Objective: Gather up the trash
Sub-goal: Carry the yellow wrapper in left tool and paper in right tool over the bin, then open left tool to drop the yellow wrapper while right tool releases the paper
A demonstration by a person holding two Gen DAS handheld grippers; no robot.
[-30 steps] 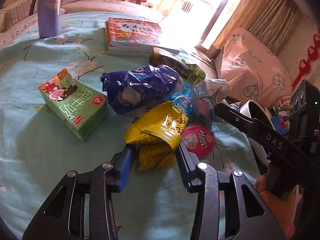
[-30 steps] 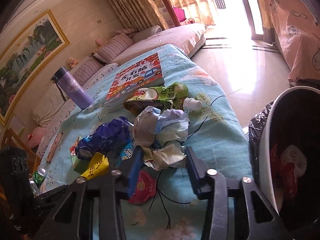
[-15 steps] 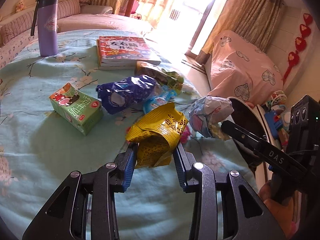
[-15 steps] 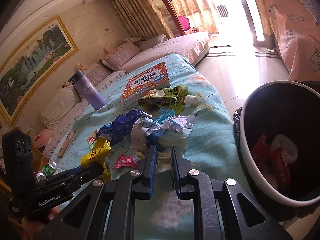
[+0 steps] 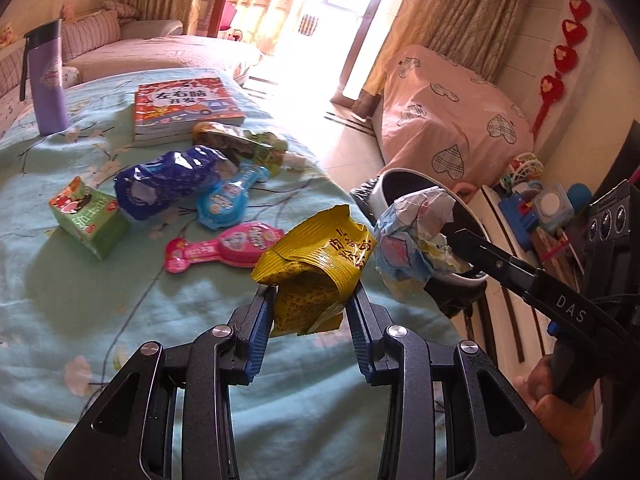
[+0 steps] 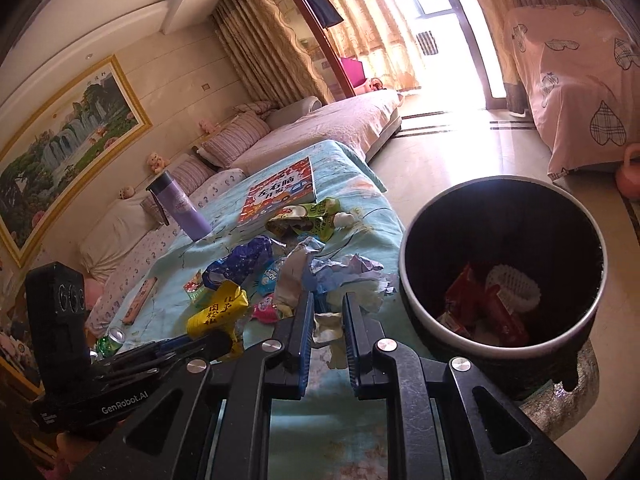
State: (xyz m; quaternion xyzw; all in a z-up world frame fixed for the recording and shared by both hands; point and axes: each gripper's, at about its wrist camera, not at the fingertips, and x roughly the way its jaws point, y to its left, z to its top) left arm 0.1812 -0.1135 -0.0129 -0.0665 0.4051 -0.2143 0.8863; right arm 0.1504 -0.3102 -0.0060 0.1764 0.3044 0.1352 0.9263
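Yellow wrapper: pinched between the blue pads of the left gripper, lifted clear of the cloth; crumpled, printed side up.
Left gripper: closed on the yellow wrapper, both pads pressing its lower folds.
Crumpled paper wad: clamped in the right gripper, held off the table; white, blue and pale yellow scraps bunched together, flaring out beyond the fingertips.
Right gripper: jaws drawn nearly together, gripping the paper wad's tail.
Trash bin: just right of the right gripper and lower, round, dark-lined with a pale rim; red wrappers and a white pleated paper cup lay at its bottom. From the left wrist view it sat beyond the wad, ahead and right.
Pink packet: flat on the cloth, ahead-left of the left gripper, near the yellow wrapper.
Light-blue packet: beyond the pink one, touching the blue bag.
Green carton: far left of the left gripper, upright-ish on the cloth.
Green-and-brown wrapper: farther ahead, against the book stack.
Purple flask: standing upright at the far left edge.
Table: covered with a turquoise floral cloth.
Other hand: seen at lower right of the left view, holding the right gripper's handle.
Room beyond: sofa with striped cushions, curtains, bright doorway.
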